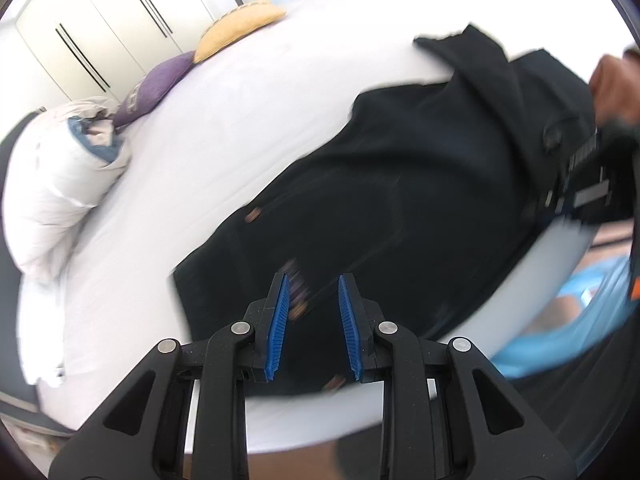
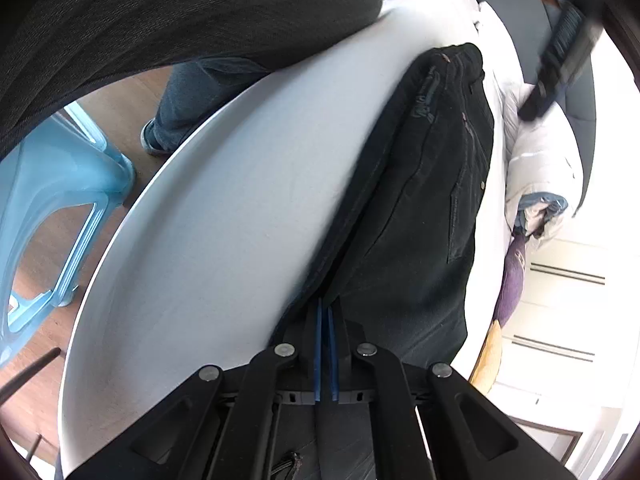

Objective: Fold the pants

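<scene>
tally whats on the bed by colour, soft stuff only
black: 1, the pants
purple: 1, a cushion
yellow: 1, a cushion
white: 1, a bundled duvet
total: 4

A home bedroom: white bed [image 1: 240, 128], pillows [image 1: 60, 176], wardrobe doors [image 1: 100, 32].

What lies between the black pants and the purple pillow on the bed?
Only bare white bed sheet lies between the black pants and the purple pillow. The left wrist view shows this most clearly.
</scene>
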{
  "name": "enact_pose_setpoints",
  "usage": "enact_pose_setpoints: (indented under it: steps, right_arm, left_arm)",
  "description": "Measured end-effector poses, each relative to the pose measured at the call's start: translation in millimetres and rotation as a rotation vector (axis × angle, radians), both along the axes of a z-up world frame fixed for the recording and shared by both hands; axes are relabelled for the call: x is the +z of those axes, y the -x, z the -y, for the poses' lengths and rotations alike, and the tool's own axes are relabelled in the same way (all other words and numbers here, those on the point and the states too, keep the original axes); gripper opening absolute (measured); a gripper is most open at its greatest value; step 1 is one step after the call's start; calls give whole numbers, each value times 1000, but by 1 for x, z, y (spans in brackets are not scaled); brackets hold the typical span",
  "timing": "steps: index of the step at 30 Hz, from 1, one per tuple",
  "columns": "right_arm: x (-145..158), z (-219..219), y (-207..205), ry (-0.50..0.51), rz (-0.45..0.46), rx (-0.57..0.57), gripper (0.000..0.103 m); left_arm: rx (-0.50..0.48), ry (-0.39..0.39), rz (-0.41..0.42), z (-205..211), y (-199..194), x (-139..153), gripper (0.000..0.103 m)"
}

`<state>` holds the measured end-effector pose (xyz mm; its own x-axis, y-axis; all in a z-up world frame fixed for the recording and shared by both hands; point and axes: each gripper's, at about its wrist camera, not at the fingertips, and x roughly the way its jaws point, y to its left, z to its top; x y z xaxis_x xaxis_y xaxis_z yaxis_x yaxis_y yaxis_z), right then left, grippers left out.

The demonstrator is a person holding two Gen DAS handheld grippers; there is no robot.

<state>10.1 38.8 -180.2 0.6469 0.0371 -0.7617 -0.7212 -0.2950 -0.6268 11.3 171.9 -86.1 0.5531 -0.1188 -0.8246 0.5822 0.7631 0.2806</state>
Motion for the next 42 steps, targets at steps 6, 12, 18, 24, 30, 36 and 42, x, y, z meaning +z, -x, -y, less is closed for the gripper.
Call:
enact_pose_setpoints:
  steps: [6, 12, 18, 24, 30, 36, 42]
  right_arm:
    - [2, -5, 3, 2, -5, -32, 5]
    - [2, -7, 9, -11, -8, -47, 5]
    - [-7, -6, 11, -39, 32, -79, 7]
    - [28, 13, 8, -211, 67, -225, 70]
    - [104, 87, -57, -546, -110, -692, 90]
    - [151, 202, -214, -918, -143, -1341, 80]
    - [125, 253, -319, -1034, -252, -1776, 79]
  left_arm:
    - [-31, -34, -68, 55, -18, -50, 25]
    - [-27, -70, -118, 59, -12, -81, 25]
    - [14, -8, -90, 55, -23, -58, 25]
    - [25, 22, -86, 85, -48, -57, 25]
    - [51, -8, -123, 99, -48, -87, 24]
    - [30, -50, -96, 109, -37, -81, 24]
    - [58, -13, -119, 101, -35, -90, 24]
